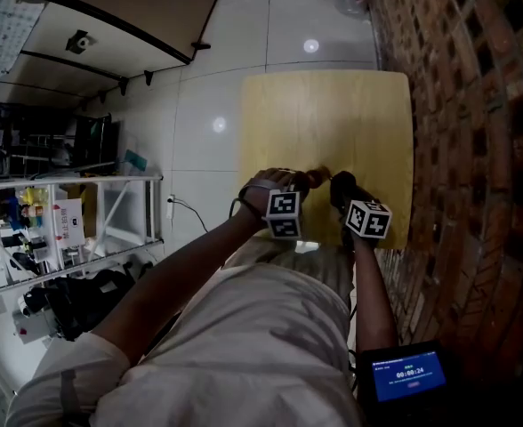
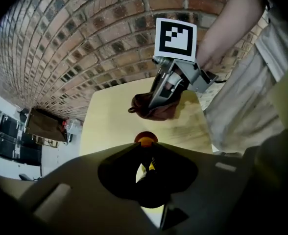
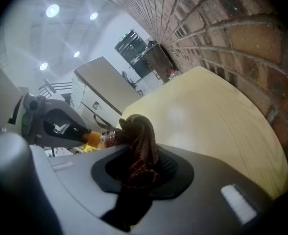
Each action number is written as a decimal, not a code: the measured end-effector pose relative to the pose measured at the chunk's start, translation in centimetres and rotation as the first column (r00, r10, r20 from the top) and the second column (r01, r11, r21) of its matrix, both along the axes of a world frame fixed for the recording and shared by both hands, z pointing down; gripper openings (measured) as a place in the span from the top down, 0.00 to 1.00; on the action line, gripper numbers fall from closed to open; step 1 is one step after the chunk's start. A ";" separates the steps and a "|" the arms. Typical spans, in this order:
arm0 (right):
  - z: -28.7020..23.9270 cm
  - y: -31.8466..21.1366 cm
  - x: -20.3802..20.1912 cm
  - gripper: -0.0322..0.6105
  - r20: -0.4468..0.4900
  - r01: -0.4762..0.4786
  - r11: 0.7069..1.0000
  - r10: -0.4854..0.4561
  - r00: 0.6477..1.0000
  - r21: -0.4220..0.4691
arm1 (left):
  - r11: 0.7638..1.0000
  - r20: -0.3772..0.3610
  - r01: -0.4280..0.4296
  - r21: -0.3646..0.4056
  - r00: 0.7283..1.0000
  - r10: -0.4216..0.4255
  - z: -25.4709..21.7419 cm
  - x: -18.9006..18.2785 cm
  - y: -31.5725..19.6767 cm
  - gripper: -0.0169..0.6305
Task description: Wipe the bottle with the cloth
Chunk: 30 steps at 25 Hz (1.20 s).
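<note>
Op: Left side OK?

Eng: Your left gripper (image 2: 146,153) points steeply down, jaws narrow and clamped on the bottle (image 2: 145,140). The orange cap (image 3: 91,137) sticks out past the tips and the yellow label (image 2: 151,166) shows in the gap. Holding it by the body leaves the cap end free to wipe, I'd say.

Op: And the right?

Eng: Your right gripper (image 2: 159,96) is pinched on the cloth (image 3: 140,141), which is brown and bunched, with a wad standing proud of the jaws. That wad is your wiping face, so the hold makes sense.

Op: Where's the bottle relative to it?

Eng: In your left jaws, over the near edge of the table (image 1: 333,114). Can't tell if it rests on the wood. The cloth sits just beside the cap. Looks like a sliver of gap — contact I can't confirm. You've got them facing each other, so next I'd close that gap and rub.
</note>
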State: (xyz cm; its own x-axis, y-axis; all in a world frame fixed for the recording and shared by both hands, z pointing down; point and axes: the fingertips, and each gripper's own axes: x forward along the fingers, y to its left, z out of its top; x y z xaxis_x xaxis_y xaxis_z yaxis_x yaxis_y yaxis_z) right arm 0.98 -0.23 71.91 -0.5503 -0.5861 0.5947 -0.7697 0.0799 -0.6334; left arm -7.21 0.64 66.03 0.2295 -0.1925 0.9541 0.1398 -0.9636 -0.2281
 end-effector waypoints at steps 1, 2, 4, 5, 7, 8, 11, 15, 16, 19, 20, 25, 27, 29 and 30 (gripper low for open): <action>-0.6 -0.5 -0.1 0.82 0.004 0.007 1.000 -0.007 1.000 0.019 | 1.000 -0.008 -0.007 -0.016 1.000 0.007 -0.2 0.0 0.3 0.84; -1.3 -0.9 -0.3 0.82 0.009 0.016 0.999 -0.016 1.000 0.038 | 0.999 -0.012 -0.016 -0.027 1.000 0.015 -0.3 0.1 0.6 0.84; -2.4 -1.7 -0.9 0.82 0.016 0.040 0.997 -0.042 0.999 0.068 | 0.999 -0.012 -0.031 -0.035 0.999 0.031 -0.3 0.2 1.1 0.84; -3.0 -2.0 -1.3 0.82 0.016 0.058 0.995 -0.060 0.998 0.083 | 0.999 -0.011 -0.036 -0.035 0.999 0.035 -0.2 0.2 1.3 0.84; -4.2 -2.5 -2.5 0.82 0.022 0.109 0.987 -0.112 0.993 0.118 | 0.999 -0.009 -0.038 -0.031 0.999 0.038 -0.2 0.2 1.4 0.84; -5.0 -2.7 -3.3 0.82 0.027 0.145 0.979 -0.151 0.988 0.140 | 0.999 -0.007 -0.039 -0.027 0.999 0.039 -0.2 0.2 1.4 0.84; -5.9 -2.5 -5.7 0.82 -0.014 0.300 0.940 -0.302 0.953 0.161 | 0.999 -0.004 -0.046 -0.020 0.999 0.046 -0.2 0.3 1.5 0.84; -3.5 -2.8 -6.0 0.82 -0.090 0.348 0.935 -0.341 0.936 0.070 | 0.998 -0.002 -0.059 -0.006 0.998 0.059 -0.1 0.5 1.9 0.84; -2.7 -3.2 -5.5 0.82 -0.093 0.325 0.944 -0.320 0.943 0.047 | 0.998 -0.003 -0.058 -0.002 0.998 0.058 0.0 0.6 2.0 0.84; 0.3 -3.8 -4.2 0.83 -0.152 0.295 0.955 -0.295 0.943 -0.027 | 0.999 -0.004 -0.049 0.006 0.999 0.049 0.1 1.1 1.7 0.84; 1.4 -3.9 -3.8 0.83 -0.184 0.294 0.954 -0.298 0.936 -0.053 | 0.999 -0.005 -0.045 0.006 0.999 0.045 0.1 1.2 1.6 0.84; 6.6 -2.2 -3.8 0.83 -0.393 0.436 0.889 -0.454 0.800 -0.139 | 1.000 -0.024 0.003 -0.012 1.000 -0.003 0.0 1.3 1.6 0.84; 7.5 -2.3 -4.3 0.83 -0.471 0.541 0.830 -0.535 0.701 -0.137 | 1.000 -0.031 0.022 -0.019 0.999 -0.023 -0.1 1.4 1.5 0.84; 7.3 -2.7 -4.2 0.83 -0.487 0.569 0.810 -0.557 0.672 -0.141 | 0.999 -0.027 0.032 -0.017 0.999 -0.032 0.0 1.4 1.2 0.84; 7.0 -2.9 -3.7 0.83 -0.470 0.539 0.830 -0.536 0.701 -0.143 | 0.999 -0.026 0.042 -0.019 0.999 -0.042 0.0 1.4 1.2 0.84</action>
